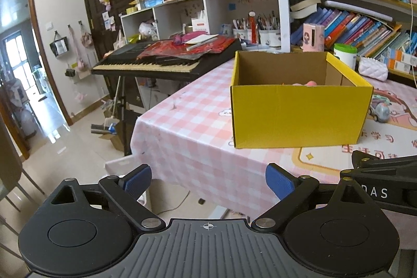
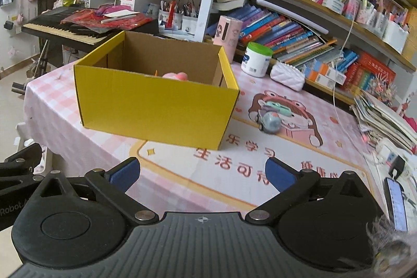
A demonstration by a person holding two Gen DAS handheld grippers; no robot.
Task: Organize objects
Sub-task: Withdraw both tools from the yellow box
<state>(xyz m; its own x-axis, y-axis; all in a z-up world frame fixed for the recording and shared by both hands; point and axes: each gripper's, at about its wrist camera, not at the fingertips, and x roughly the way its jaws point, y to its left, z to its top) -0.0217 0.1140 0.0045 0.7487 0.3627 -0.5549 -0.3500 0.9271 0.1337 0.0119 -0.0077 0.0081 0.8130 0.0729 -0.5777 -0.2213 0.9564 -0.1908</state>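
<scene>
two grippers, both with jaws spread wide and nothing between them: your left gripper point(image 1: 208, 183) and right gripper point(image 2: 202, 175) hang back off the near edge of the table point(image 2: 299, 147). the toy car point(image 2: 269, 119) sits on the mat just right of the yellow box point(image 2: 156, 106), ahead and to the right of your right jaws, so that hand looks nearer. its long axis i can't tell. something pink point(image 2: 176, 76) already lies in the box.

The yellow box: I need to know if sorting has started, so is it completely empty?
No, in the right wrist view a pink item shows inside the yellow box, just above its front wall.
</scene>
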